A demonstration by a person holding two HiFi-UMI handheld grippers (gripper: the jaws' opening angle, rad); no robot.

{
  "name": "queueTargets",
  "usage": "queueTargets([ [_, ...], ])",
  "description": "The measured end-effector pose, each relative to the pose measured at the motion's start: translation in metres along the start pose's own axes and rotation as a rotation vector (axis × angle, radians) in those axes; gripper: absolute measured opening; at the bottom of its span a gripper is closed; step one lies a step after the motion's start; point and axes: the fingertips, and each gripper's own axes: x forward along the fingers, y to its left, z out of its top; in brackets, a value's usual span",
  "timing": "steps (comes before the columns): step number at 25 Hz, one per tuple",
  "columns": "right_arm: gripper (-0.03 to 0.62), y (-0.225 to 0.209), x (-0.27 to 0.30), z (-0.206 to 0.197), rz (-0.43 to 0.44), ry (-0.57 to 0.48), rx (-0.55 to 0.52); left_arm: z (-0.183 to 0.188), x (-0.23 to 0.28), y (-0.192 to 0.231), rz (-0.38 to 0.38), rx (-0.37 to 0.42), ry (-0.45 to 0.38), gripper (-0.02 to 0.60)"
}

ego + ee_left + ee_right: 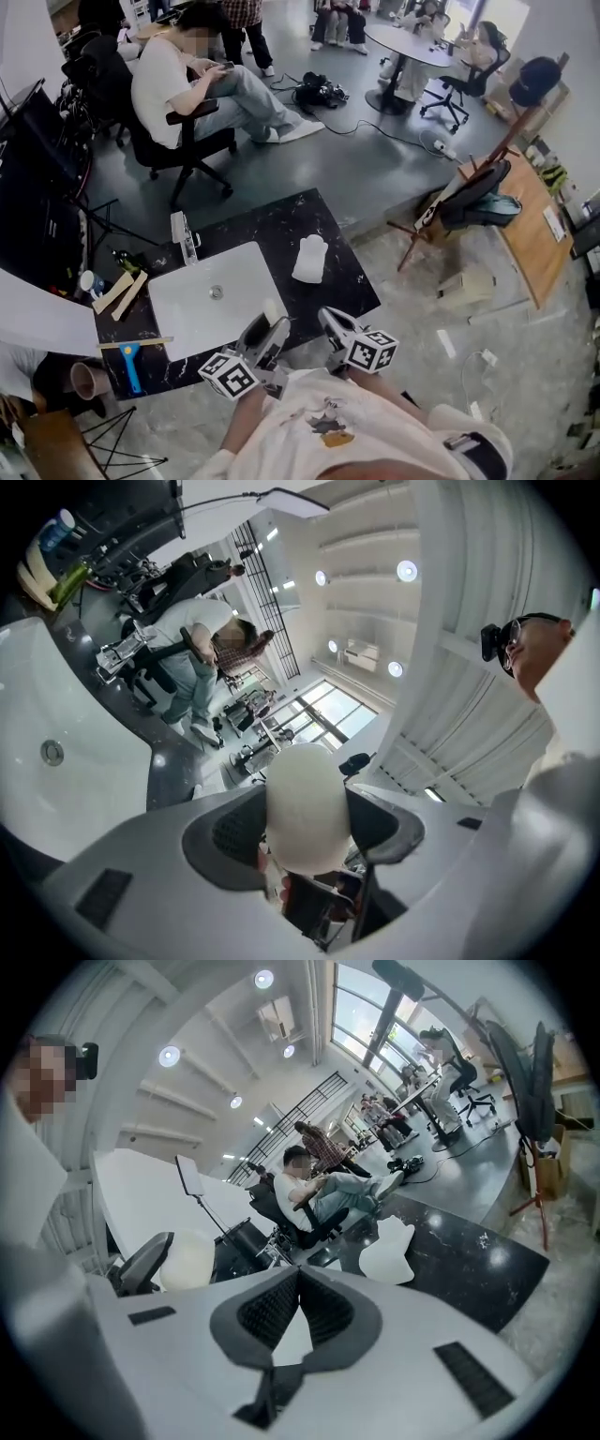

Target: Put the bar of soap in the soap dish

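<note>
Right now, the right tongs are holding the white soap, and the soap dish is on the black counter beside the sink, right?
Not quite: the left tongs hold the white soap, as the left gripper view shows. The right tongs are shut with nothing between them. The soap dish is indeed on the black counter beside the sink.

Your head camera looks steeply down at the black counter (281,225); both gripper cameras sit close beside it, angled upward.
</note>
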Motion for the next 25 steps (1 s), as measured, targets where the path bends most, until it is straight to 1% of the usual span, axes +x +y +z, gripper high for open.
queueTargets([
  [4,0.006,0.003,-0.012,-0.012,-0.066,-0.041,-0.011,-0.006,0.002,0.014,-0.041,0.017,0.107,0.268],
  [7,0.006,0.000,-0.017,-0.019,-0.095,-0.064,0.046,-0.001,0.005,0.016,-0.063,0.068,0.151,0.268],
  [11,0.006,-0.003,-0.018,-0.024,-0.111,-0.095,0.086,0.010,0.010,0.018,-0.058,0.171,0.196,0.268],
  [14,0.006,-0.003,-0.013,-0.021,-0.102,-0.119,0.094,0.022,0.018,0.024,-0.041,0.288,0.240,0.268],
  [16,0.006,-0.008,-0.009,-0.012,-0.092,-0.125,0.077,0.024,0.032,0.025,-0.066,0.351,0.274,0.268],
  [17,0.006,-0.011,-0.009,-0.008,-0.088,-0.125,0.068,0.022,0.039,0.026,-0.086,0.366,0.294,0.268],
  [19,0.006,-0.014,-0.008,-0.003,-0.084,-0.128,0.062,0.016,0.051,0.032,-0.094,0.394,0.345,0.268],
  [21,0.006,-0.016,-0.006,0.001,-0.077,-0.144,0.059,0.010,0.062,0.041,-0.073,0.455,0.410,0.268],
  [25,0.006,-0.031,-0.008,0.023,-0.073,-0.186,0.055,-0.003,0.100,0.056,-0.071,0.579,0.530,0.268],
])
